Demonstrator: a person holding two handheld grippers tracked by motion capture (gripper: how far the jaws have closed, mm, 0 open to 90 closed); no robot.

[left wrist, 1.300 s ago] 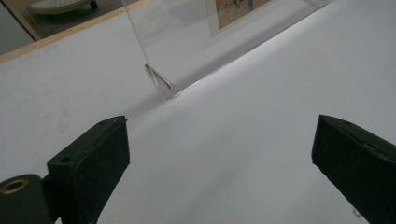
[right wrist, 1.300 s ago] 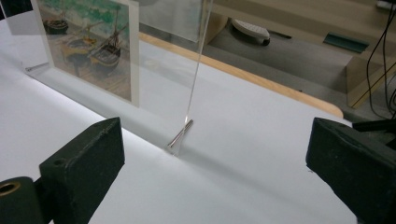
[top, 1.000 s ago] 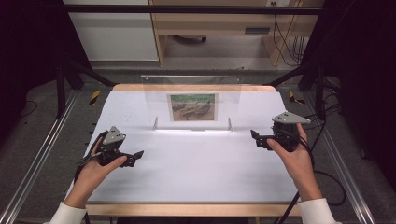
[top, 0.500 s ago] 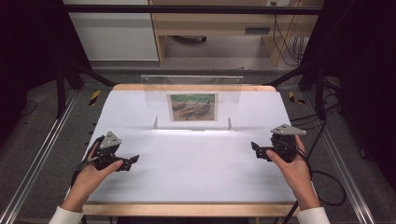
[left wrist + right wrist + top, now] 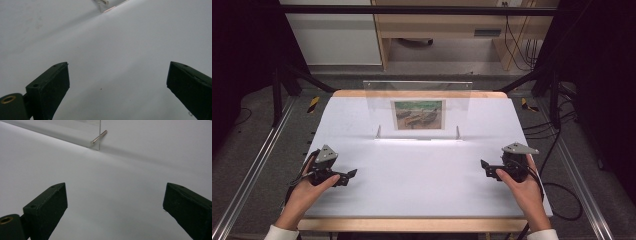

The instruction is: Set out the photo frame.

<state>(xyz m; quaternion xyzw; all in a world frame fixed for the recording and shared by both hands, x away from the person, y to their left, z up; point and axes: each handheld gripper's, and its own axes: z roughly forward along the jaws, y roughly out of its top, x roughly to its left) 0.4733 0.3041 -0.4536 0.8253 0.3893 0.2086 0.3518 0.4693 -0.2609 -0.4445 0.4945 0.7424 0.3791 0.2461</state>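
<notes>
Clear acrylic picture stand with a boat print (image 5: 419,114) stands upright mid-back on the white counter (image 5: 422,180), well apart from both grippers. Likely light, stiff, slippery; best gripped at the side edges. Left gripper (image 5: 350,175) and right gripper (image 5: 484,165): jaws apart, empty.

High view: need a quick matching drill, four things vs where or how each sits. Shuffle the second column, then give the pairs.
Things:
1. left gripper
2. right gripper
3. clear panel
4. picture

Places or states:
A. stands upright across the far half of the white table, on small feet
B. held open, low over the table's near right part
C. seen through the clear sheet, at its middle
D. held open, low over the table's near left part

Pairs: 1-D, 2-B, 3-A, 4-C
</notes>
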